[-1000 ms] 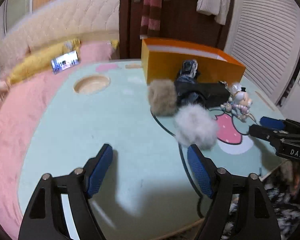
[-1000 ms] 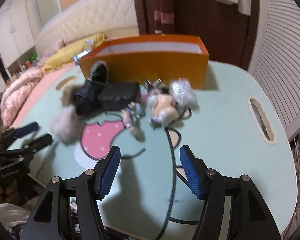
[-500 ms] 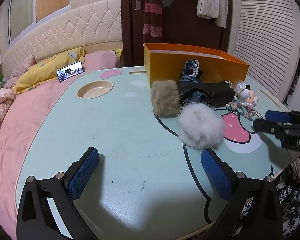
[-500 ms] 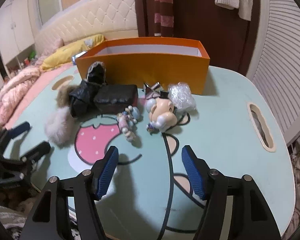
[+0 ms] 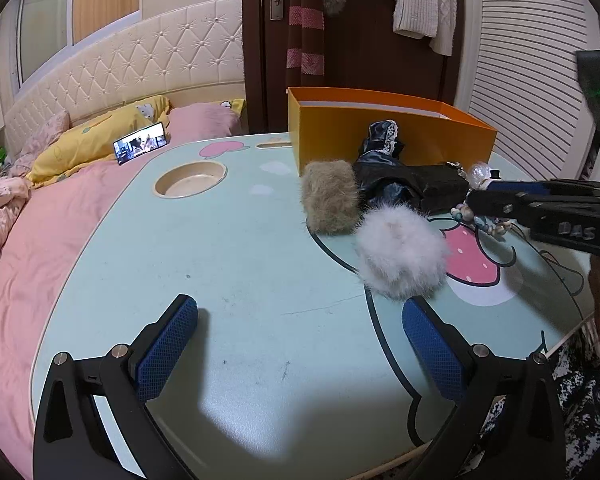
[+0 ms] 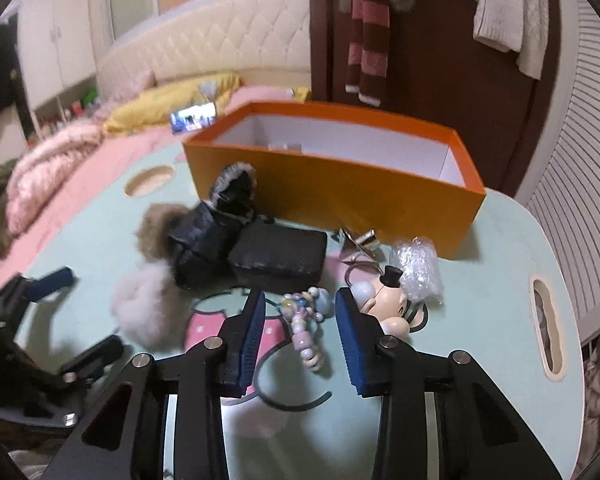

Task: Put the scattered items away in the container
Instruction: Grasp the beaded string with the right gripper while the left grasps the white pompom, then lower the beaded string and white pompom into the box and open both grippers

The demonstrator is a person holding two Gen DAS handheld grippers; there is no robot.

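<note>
Your right gripper [image 6: 300,332], jaws partly open and holding nothing, straddles the pastel beaded charm [image 6: 305,326] lying before the orange rectangular cardboard box [image 6: 340,184] at the mint-green table's [image 6: 500,300] far edge, black pouch [image 6: 278,256] and white fluffy pompom [image 6: 140,308] close by, while your left gripper [image 5: 300,344] hovers wide open, "DAS" lettered on the other tool.

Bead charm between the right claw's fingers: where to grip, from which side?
Grip the bead charm across its narrow beaded stem, just below the bulkier cluster at its far end. It lies flat on the table, running roughly along the right claw axis, so come down from above with fingers either side. The open jaws already straddle it; the doll sits close on the right.
</note>
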